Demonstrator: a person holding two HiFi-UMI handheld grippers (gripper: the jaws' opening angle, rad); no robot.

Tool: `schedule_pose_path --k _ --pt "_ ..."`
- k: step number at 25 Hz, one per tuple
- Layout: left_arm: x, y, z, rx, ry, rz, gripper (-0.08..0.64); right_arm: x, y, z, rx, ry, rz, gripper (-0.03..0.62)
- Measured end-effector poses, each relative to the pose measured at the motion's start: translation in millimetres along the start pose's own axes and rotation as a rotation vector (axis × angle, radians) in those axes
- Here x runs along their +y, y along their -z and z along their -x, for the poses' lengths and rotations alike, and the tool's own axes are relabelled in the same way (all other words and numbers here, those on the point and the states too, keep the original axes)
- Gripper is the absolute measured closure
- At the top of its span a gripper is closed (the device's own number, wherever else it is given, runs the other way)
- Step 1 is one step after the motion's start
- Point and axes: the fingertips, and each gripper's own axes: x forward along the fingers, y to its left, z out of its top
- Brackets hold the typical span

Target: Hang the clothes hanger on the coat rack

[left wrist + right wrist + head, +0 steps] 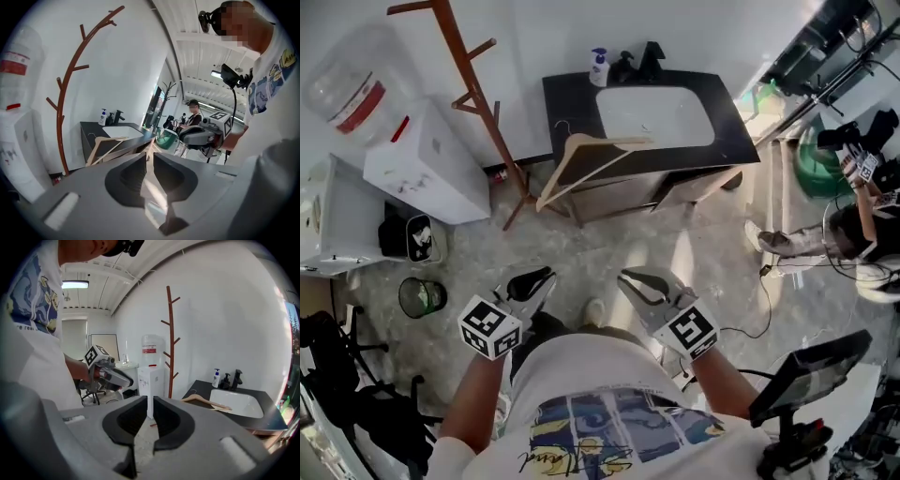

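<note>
The brown wooden coat rack (pixel 473 89) stands against the wall at the upper left; it also shows as a coat rack (pixel 65 89) and as a coat rack (pixel 169 343) in the gripper views. A light wooden hanger (pixel 581 159) rests on the left end of the black sink counter (pixel 572 94); both gripper views take in the hanger (pixel 105 143) (pixel 206 401). My left gripper (pixel 534 281) (pixel 150 157) and right gripper (pixel 642 281) (pixel 150 401) are side by side well short of the counter. Each shows a narrow gap between its jaws with nothing in it.
A white water dispenser (pixel 422 159) stands left of the rack, with a small bin (pixel 422 297) and an office chair nearby. A soap bottle (pixel 599 67) and tap sit behind the basin. A person (pixel 862 225) crouches at the right. A screen on a stand (pixel 811 370) is at the lower right.
</note>
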Motion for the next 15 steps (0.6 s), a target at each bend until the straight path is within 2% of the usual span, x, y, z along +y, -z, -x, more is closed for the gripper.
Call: schedule_pose_path --k 2,6,15 --pt "24.1 0.5 -8.1 -0.001 -0.038 0.025 0.508 -10.5 -5.1 -4.2 -0.001 -0.003 0.017 0.551" --pt "77.7 6.4 -25.4 0.013 -0.096 0.085 0.494 -29.7 0.2 -17.7 0.034 0.003 -0.016 0.541" --pt "198.9 39.2 -83.9 0.07 -0.124 0.263 0.42 -64.7 -18.7 -60.6 0.078 0.046 -0.04 0.529"
